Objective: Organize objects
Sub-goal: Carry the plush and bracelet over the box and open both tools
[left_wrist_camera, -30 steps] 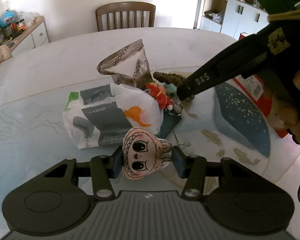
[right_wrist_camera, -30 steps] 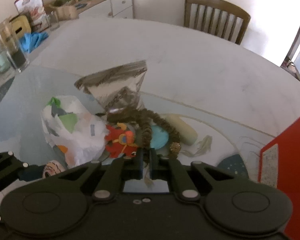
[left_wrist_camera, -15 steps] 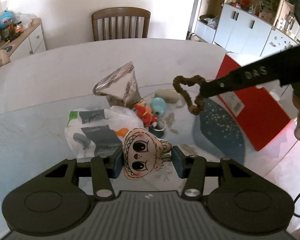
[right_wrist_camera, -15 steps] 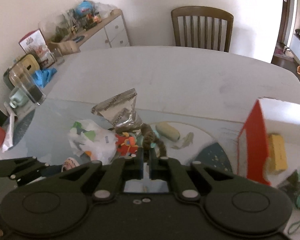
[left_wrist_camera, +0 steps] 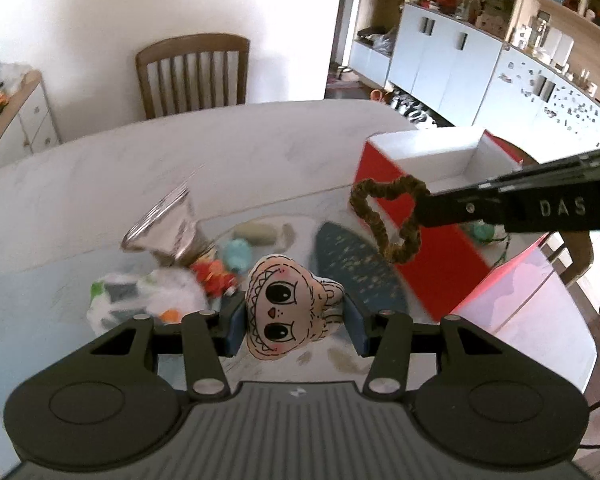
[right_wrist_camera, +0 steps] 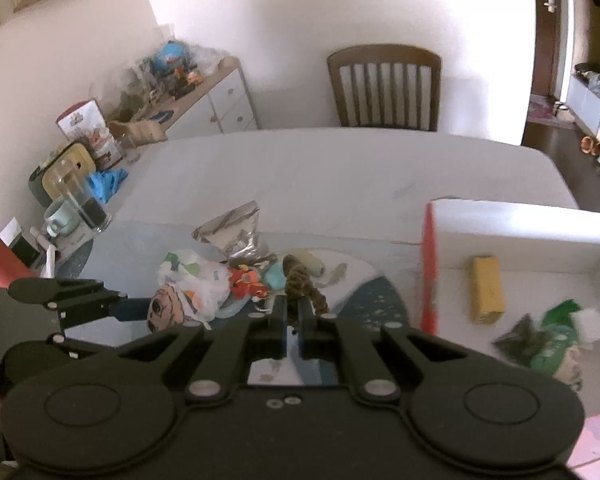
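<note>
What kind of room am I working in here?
Most likely a home dining room: a large pale table with a wooden chair behind it, a cluttered sideboard and white storage cabinets.

One chair (right_wrist_camera: 384, 86), one red box (left_wrist_camera: 432, 216), two hand-held grippers, one glass (right_wrist_camera: 80, 196).

Left claw (left_wrist_camera: 294, 314) wide; right claw (right_wrist_camera: 294, 318) (pinched).

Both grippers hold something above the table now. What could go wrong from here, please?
1. The right gripper pinches the fuzzy loop only at one edge, so it may slip out before reaching the red box.
2. The doll charm sits off-centre in the left gripper, pressed against one finger; it could drop onto the pile below.
</note>
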The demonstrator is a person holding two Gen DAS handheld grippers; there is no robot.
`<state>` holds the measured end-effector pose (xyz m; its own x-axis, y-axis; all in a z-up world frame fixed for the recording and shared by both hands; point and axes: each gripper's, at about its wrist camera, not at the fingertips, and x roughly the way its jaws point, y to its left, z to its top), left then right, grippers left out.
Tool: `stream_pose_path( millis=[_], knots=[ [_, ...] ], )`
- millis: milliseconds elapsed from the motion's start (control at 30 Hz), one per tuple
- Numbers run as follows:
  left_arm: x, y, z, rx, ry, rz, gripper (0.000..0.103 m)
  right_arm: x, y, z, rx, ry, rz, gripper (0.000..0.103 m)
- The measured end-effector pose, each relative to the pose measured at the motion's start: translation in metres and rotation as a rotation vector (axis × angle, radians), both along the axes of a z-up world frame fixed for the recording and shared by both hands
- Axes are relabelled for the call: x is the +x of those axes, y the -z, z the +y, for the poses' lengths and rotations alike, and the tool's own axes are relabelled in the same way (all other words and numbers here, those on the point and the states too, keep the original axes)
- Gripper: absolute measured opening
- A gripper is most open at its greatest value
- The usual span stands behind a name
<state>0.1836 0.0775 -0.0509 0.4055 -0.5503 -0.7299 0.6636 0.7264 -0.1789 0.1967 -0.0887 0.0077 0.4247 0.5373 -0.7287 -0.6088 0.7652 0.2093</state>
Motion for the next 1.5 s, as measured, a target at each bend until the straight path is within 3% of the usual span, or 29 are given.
stream_pose_path(
  millis=[367, 700, 1133, 1500],
  knots=[
    [-0.023, -0.041, -0.069, -0.035, 0.077, -0.062, 0.050, 0.005, -0.022, -0.070, 0.037, 0.068, -0.053, 0.003],
    [-0.038, -0.044, -0.146, -0.027, 0.120, -0.053, 0.050, 0.027, -0.020, -0.140, 0.027, 0.115, -0.060, 0.003],
    [-0.041, -0.013, -0.232, 0.060, 0.158, -0.009, 0.050, 0.068, 0.002, -0.200, -0.030, 0.138, -0.039, 0.003],
    [-0.027, 0.032, -0.279, 0.181, 0.169, 0.079, 0.050, 0.113, 0.036, -0.201, -0.087, 0.126, -0.007, 0.003]
  ],
)
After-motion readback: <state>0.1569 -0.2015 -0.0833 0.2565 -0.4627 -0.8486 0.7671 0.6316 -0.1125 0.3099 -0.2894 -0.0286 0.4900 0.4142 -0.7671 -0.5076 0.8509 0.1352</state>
